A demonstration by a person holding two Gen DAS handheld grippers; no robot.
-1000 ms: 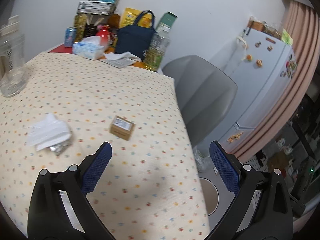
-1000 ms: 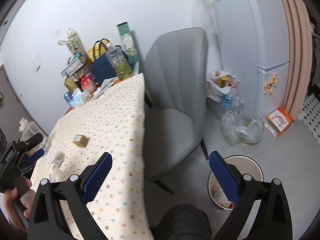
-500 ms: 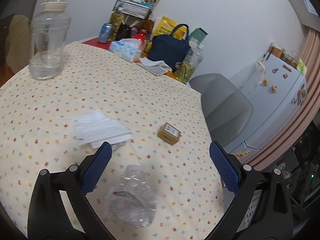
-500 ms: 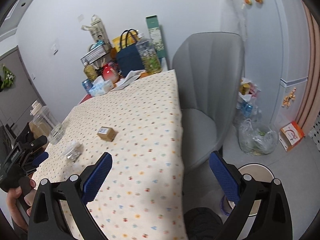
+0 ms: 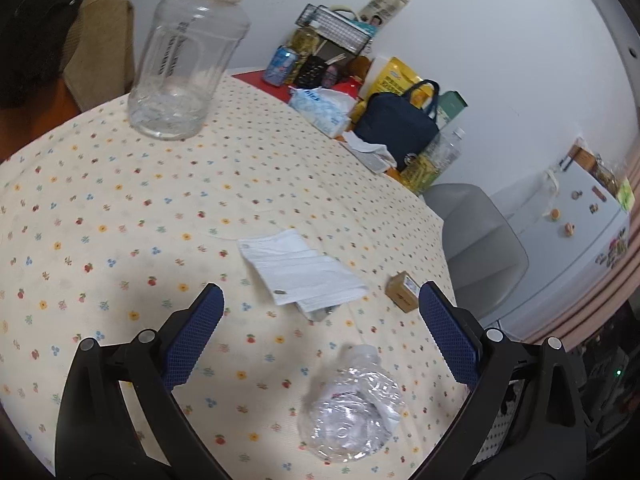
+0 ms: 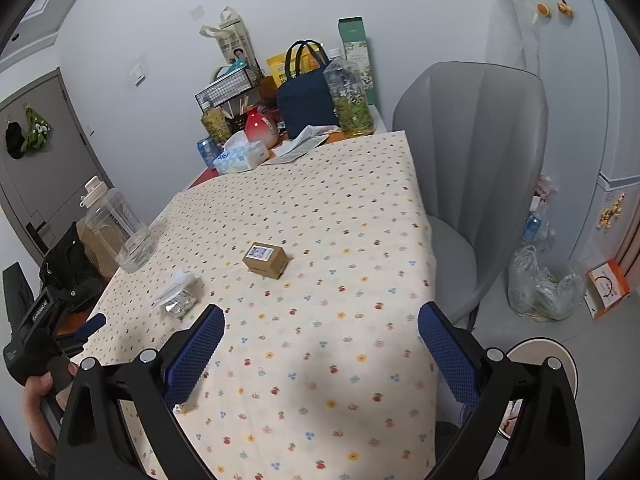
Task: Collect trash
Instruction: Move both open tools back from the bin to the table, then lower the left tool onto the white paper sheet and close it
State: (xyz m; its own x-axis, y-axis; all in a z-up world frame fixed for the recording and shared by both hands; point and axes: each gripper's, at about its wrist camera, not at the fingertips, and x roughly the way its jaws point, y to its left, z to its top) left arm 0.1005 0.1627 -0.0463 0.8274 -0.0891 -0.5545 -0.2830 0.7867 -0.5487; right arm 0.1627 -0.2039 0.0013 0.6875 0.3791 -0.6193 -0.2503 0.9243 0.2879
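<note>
Flowered tablecloth (image 6: 340,240) covering the table. Large clear jug (image 5: 188,52) with a cream lid standing upright at the far left edge. Clutter crowding the far end against the wall: tissue pack (image 6: 240,156), red vase (image 6: 260,126), navy lunch bag (image 6: 306,96), wire basket (image 6: 228,86), blue can (image 5: 282,65), tall bottle of greenish liquid (image 6: 352,100). Grey chair (image 6: 476,168) sitting just beside the table's right edge. White fridge (image 5: 576,220) with magnets standing far right.
</note>
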